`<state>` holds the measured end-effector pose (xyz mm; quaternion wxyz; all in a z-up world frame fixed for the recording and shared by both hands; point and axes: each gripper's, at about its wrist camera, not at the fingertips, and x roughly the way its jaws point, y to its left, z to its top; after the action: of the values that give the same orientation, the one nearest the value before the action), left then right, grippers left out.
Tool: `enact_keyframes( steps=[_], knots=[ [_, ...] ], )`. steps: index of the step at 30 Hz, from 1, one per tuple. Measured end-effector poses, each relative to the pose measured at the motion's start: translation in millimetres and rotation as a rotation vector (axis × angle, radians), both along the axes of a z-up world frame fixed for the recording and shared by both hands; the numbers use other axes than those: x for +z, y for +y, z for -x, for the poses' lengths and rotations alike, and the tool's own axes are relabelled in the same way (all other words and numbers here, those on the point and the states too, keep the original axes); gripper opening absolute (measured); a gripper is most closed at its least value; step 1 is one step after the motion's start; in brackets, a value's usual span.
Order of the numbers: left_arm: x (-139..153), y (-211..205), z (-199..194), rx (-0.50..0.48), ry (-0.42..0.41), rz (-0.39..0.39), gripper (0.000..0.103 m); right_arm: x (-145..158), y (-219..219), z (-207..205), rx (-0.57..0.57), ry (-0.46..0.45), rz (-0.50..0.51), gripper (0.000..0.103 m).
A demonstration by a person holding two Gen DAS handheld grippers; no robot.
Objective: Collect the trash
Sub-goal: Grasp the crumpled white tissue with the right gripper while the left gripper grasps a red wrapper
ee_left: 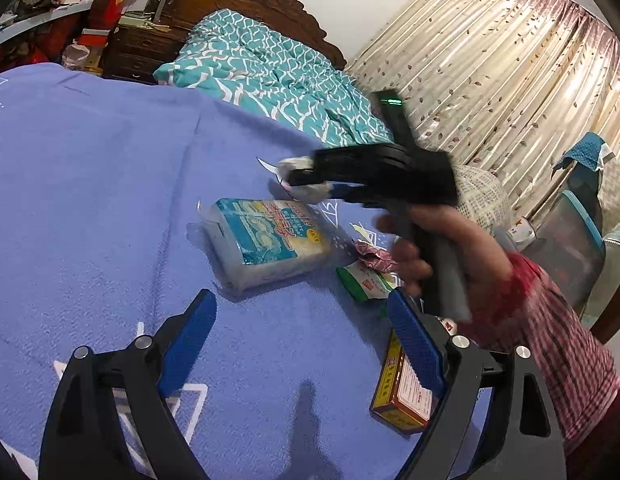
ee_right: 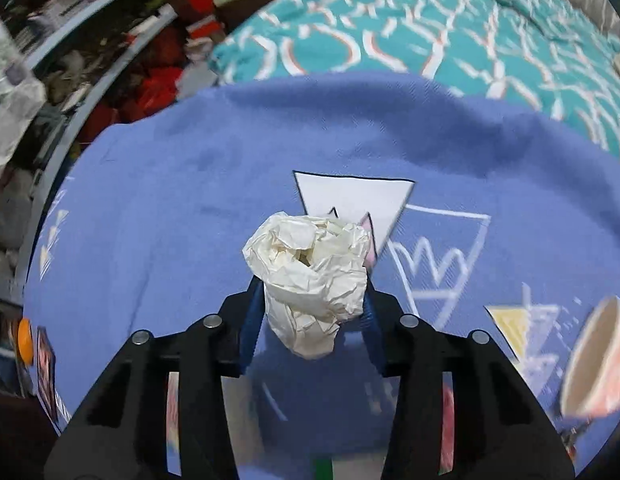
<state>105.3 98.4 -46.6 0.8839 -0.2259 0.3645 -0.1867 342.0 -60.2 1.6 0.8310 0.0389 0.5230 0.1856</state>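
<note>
Left wrist view: left gripper (ee_left: 297, 344) gaping, empty, tissue pack (ee_left: 265, 240), green wrapper (ee_left: 364, 280) and yellow box (ee_left: 402, 392) still uncollected near it; right wrist view: right gripper (ee_right: 310, 320) clamping crumpled paper (ee_right: 312, 276) above blue blanket (ee_right: 169, 200)

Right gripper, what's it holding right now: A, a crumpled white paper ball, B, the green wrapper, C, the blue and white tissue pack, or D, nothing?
A: the right gripper has its blue pads pressed on both sides of a crumpled white paper ball, above the blue blanket.
</note>
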Motion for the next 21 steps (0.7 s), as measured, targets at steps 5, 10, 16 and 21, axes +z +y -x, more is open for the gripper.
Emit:
enact_keyframes(
  steps=[5, 10, 16, 21],
  knots=[
    [1, -2, 1, 0.01, -0.002, -0.02, 0.088, 46, -75, 81, -0.053, -0.158, -0.132, 0.046],
    [17, -31, 3, -0.078, -0.021, -0.076, 0.087, 52, -179, 161, -0.241, -0.276, -0.207, 0.046],
    [48, -124, -33, -0.276, -0.034, -0.312, 0.081, 11, -232, 226, -0.379, -0.304, -0.199, 0.047],
    [22, -217, -85, -0.477, -0.021, -0.686, 0.079, -24, -263, 244, -0.491, -0.268, -0.313, 0.047]
  ],
)
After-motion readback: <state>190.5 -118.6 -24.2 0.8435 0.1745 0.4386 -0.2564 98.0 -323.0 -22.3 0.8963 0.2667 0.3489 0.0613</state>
